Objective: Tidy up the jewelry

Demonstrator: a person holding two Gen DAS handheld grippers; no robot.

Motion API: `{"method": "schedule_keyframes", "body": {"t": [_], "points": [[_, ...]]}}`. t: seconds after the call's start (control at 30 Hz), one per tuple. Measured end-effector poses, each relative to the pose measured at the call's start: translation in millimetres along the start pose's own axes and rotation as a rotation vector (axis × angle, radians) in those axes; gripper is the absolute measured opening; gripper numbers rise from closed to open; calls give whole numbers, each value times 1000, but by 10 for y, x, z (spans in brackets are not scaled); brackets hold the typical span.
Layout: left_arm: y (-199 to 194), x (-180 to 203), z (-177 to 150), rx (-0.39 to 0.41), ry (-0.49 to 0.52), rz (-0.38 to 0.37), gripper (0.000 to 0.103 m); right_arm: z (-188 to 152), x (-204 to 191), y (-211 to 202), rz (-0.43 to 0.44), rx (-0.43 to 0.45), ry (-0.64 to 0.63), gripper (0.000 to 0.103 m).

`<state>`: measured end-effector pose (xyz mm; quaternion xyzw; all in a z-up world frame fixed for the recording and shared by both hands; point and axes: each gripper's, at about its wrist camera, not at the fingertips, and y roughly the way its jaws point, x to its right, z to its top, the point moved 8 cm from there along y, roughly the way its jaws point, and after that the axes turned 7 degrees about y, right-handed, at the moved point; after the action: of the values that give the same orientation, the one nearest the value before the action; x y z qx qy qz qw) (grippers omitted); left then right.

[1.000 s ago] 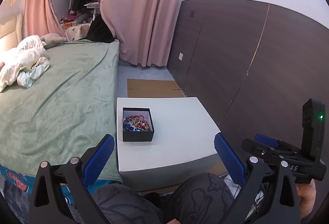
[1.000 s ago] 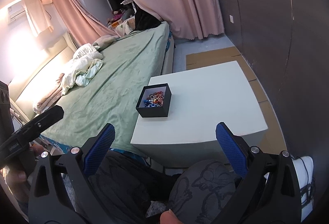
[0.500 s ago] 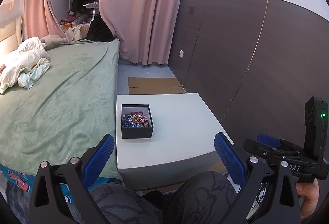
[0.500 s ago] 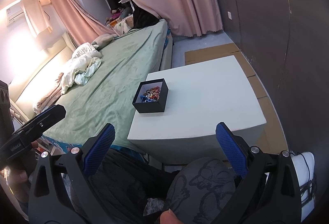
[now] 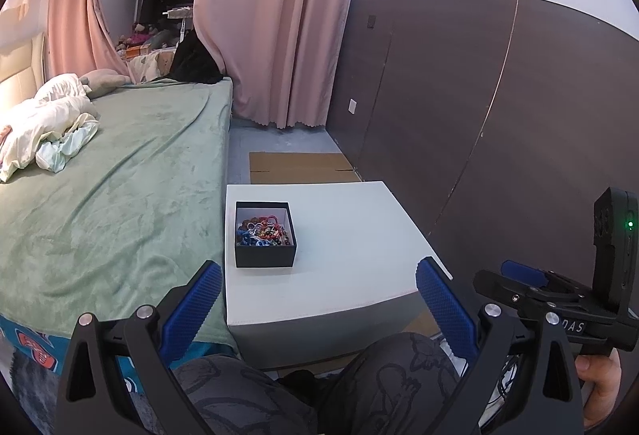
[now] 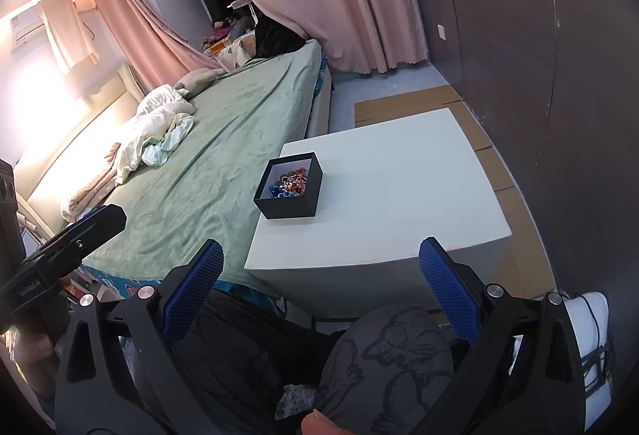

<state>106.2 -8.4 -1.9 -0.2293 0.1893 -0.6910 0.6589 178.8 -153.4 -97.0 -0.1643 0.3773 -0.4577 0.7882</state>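
You see: green plush bed blanket (image 5: 131, 171) left of white square table (image 5: 351, 267) | crumpled white bedding (image 5: 44, 123) at bed's far-left edge | pink curtains (image 5: 275, 19) beyond | flat brown cardboard (image 5: 299, 167) behind table

white table (image 5: 351, 275), black jewelry box (image 5: 264, 255) near left edge

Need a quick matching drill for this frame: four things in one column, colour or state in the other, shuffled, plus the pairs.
Things:
1. box
2. table
3. bed cover
4. left hand-held gripper

Colour or state:
A. green
B. open, holding nothing
C. black, lidless, with beads inside
D. white

Pairs: 1-C, 2-D, 3-A, 4-B
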Motion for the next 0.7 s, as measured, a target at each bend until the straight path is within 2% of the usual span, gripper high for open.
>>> {"method": "schedule_keyframes", "body": {"t": [0.47, 0.7], "points": [[-43, -24, -12, 5, -1, 3, 95, 6, -1, -10, 0, 3, 3, 98], [-19, -56, 3, 5, -3, 45, 95, 71, 16, -24, 0, 5, 6, 98]]}}
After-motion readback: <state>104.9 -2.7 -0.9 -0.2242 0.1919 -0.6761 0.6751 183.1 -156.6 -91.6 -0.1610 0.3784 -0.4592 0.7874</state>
